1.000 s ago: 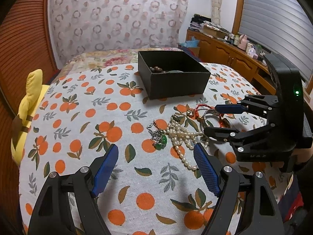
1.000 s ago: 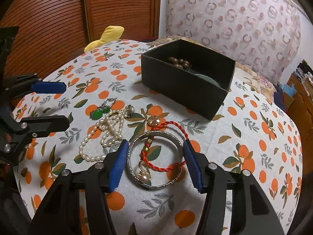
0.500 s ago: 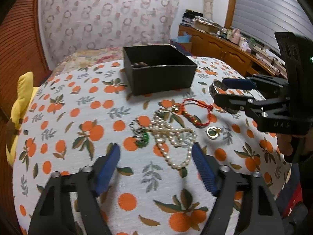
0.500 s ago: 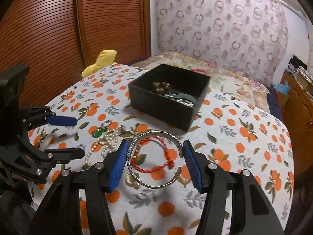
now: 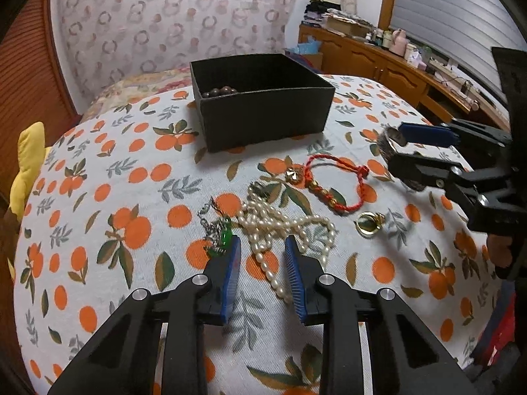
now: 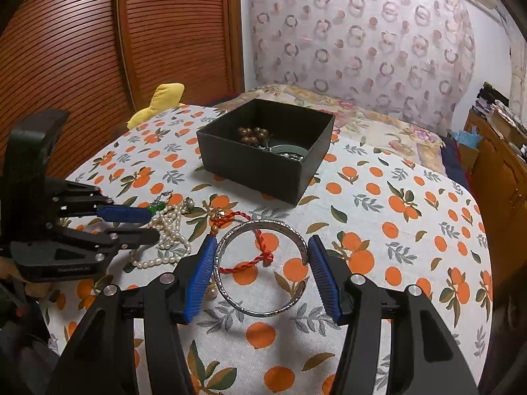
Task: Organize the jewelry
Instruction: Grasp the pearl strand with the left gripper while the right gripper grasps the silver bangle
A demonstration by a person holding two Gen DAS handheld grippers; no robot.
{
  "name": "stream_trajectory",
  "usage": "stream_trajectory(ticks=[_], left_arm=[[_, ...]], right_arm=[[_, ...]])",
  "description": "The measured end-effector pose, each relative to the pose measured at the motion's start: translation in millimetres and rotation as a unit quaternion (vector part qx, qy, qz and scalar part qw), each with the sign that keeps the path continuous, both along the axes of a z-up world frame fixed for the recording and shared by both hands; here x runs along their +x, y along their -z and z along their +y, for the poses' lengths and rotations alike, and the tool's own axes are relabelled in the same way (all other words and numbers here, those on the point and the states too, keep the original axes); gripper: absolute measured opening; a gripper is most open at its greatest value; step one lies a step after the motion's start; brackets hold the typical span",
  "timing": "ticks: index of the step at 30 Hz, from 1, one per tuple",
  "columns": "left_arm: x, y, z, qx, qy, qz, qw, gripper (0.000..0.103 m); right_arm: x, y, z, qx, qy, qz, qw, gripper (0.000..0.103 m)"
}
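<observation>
- Left claw [image 5: 262,256], in the left wrist view, sits low in the frame's middle with its jaws narrowed around a trailing strand of the pearl necklace [image 5: 280,227]; they have just been closing, yet a gap shows on each side of the strand, so nothing is gripped yet.
- Pearls run from the bunched heap just above the tips down between the blue pads toward the lower frame, so the strand's long axis lies along the claw's reach.
- Beside the left pad lies the green pendant [image 5: 224,237] on its chain, close enough to be caught by mistake.
- At the right edge, the right claw [image 5: 393,149] holds the silver bangle [image 5: 390,141] clear of the cloth-covered bench [image 5: 98,171]; the black box [image 5: 263,112] stands upper centre.
- Right claw [image 6: 262,271], in the right wrist view, is clenched across the bangle [image 6: 263,266], a pad pressing each side of the ring.
- Straight ahead and higher in that frame waits the box [image 6: 260,164], already holding brown beads [image 6: 252,135], so this claw looks nearer to it, I judge.
- Red cord bracelet [image 6: 250,256] lies on the bench, seen through the ring.
</observation>
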State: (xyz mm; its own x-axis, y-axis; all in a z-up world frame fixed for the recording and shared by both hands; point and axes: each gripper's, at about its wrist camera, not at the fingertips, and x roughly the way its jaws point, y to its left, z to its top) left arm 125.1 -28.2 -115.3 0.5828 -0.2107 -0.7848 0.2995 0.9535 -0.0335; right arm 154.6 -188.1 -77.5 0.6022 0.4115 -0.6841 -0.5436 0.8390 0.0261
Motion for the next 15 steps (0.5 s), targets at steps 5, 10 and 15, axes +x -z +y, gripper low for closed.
stream_trajectory(ticks=[5,10,15], left_arm=[[5.7,0.9,-3.7,0.013,0.001,-0.006,0.9999,0.02],[4.8,-2.2,-0.7,0.006,0.003,-0.013,0.9999,0.004],[-4.1,-27.3,4.8,-0.017,-0.001,-0.04,0.999,0.004]], right_arm=[[-0.5,0.1,0.3,0.0,0.0,0.001,1.0,0.059],[-2.6,2.0,0.5,0.0,0.001,0.003,1.0,0.059],[-4.7,0.7,1.1,0.001,-0.001,-0.001,1.0,0.059]])
